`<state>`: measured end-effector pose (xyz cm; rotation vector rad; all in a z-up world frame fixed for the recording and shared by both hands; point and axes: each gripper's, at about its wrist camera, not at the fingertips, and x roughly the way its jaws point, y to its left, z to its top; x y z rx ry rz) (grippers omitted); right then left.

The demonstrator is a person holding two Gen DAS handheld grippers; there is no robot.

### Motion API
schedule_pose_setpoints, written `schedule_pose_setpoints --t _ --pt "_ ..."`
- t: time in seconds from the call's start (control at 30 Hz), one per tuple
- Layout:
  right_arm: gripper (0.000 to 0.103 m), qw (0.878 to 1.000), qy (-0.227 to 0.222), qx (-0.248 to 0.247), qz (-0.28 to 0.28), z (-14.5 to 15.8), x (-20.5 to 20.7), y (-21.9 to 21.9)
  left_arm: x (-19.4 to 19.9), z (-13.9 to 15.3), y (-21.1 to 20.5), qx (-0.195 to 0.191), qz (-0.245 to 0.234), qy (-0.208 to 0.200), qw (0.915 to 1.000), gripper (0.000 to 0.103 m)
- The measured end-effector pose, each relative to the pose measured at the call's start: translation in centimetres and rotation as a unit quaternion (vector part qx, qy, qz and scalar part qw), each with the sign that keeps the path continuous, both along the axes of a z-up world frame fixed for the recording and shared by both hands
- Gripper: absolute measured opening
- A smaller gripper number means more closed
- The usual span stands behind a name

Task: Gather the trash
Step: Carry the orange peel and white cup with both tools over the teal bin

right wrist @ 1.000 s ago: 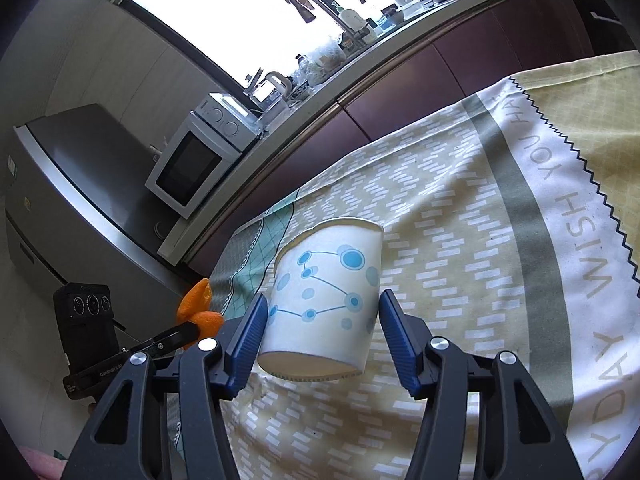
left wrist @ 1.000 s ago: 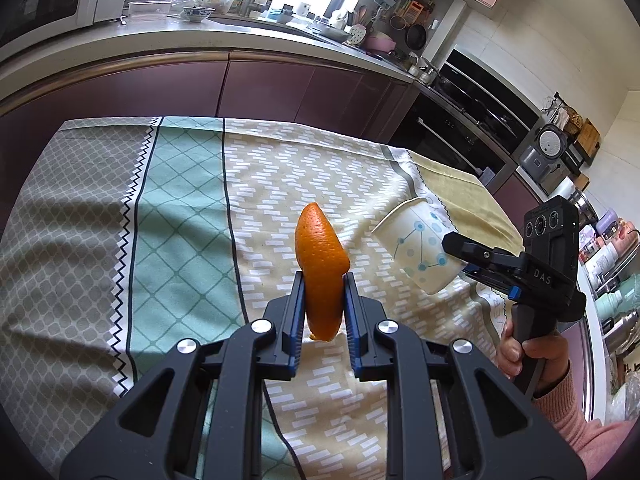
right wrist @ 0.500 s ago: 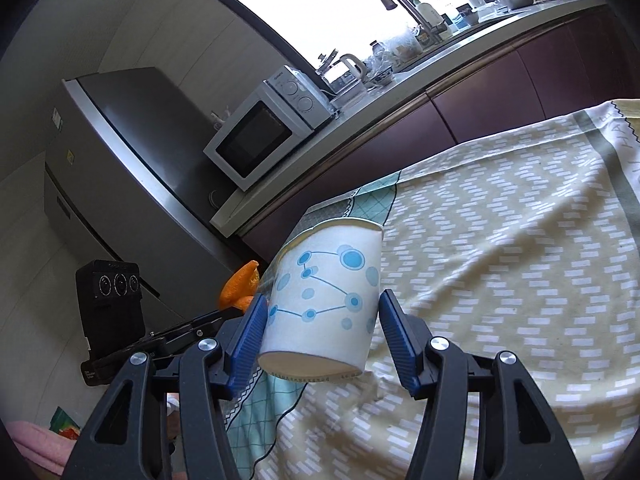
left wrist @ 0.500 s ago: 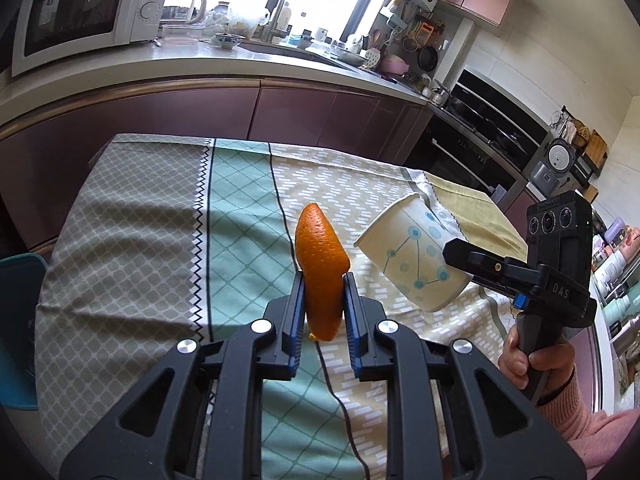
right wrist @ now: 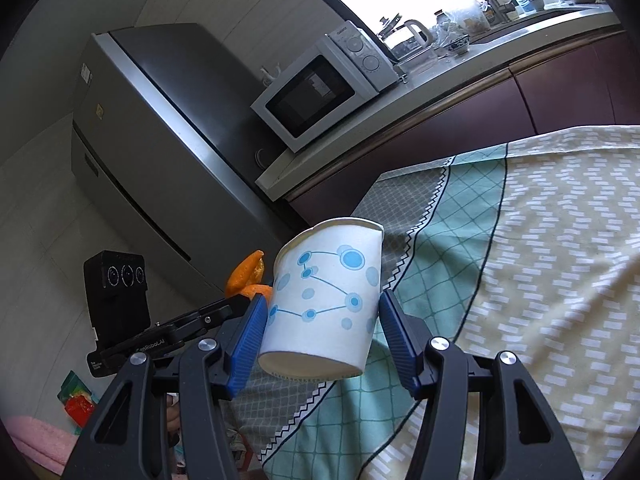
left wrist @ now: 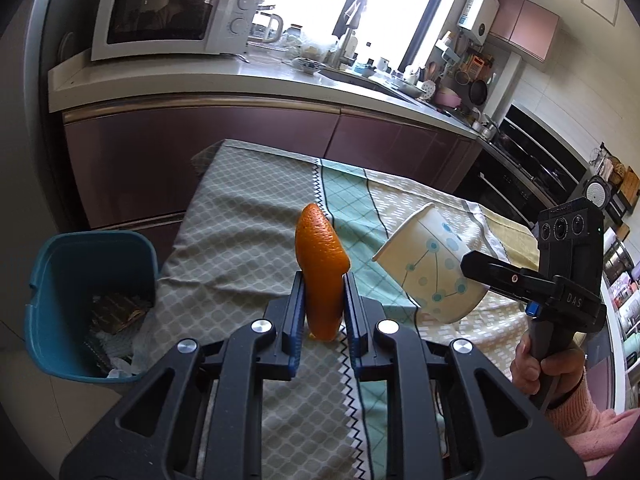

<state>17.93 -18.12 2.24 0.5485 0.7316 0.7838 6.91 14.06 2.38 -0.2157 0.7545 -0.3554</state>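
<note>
My left gripper (left wrist: 322,292) is shut on a piece of orange peel (left wrist: 320,264), held upright above the left part of the cloth-covered table (left wrist: 240,248). A white paper cup (right wrist: 326,300) with blue dots sits squeezed between the blue pads of my right gripper (right wrist: 322,320), its mouth pointing away. In the left wrist view the cup (left wrist: 432,268) hangs to the right of the peel, mouth tilted up and left. The peel (right wrist: 246,276) shows left of the cup in the right wrist view. A blue trash bin (left wrist: 88,300) stands on the floor left of the table, with wrappers and paper inside.
A counter with purple cabinet fronts (left wrist: 240,136) runs behind the table and carries a white microwave (left wrist: 172,16). A grey fridge (right wrist: 160,152) stands at the counter's left end. The person's hand in a pink sleeve (left wrist: 560,376) holds the right gripper's handle.
Both grippers have swung left across the table with the peel and the cup still held. The blue bin has come into the left wrist view, and the fridge into the right wrist view.
</note>
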Motion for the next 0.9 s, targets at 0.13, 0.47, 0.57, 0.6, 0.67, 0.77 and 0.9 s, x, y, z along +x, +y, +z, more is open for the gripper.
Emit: schedule_pose_setpoints --t 0.13,0.47,0.57,0.6,0.67,0.77,0.9 --pt "0.056 1.000 -0.003 -0.002 0.026 0.4 0.5 2.7 -0.6 0.1 2.6 0.004 0.028 -0.002 0.9996 0.018" --pt "0.056 0.997 -0.009 -0.006 0.081 1.1 1.3 8.3 -1.7 -0.1 7.7 0.015 0.082 -0.003 0.9965 0.018" --pt "0.056 0.996 -0.008 -0.007 0.091 1.2 1.6 9.5 -2.0 -0.2 8.9 0.021 0.093 -0.003 0.9955 0.018" --pt "0.056 0.995 -0.008 -0.007 0.094 1.2 1.6 9.9 -2.1 -0.3 9.2 0.024 0.097 -0.004 0.9950 0.018" --pt "0.056 0.995 -0.006 -0.008 0.099 1.2 1.8 10.4 -2.2 -0.3 9.5 0.027 0.103 -0.004 0.9943 0.018" --pt "0.056 0.994 -0.005 -0.010 0.106 1.2 2.0 11.4 -2.3 -0.3 10.1 0.033 0.111 -0.004 0.9933 0.018" --pt "0.056 0.993 -0.003 -0.012 0.115 1.3 2.2 12.6 -2.4 -0.5 11.0 0.034 0.120 -0.003 0.9922 0.018"
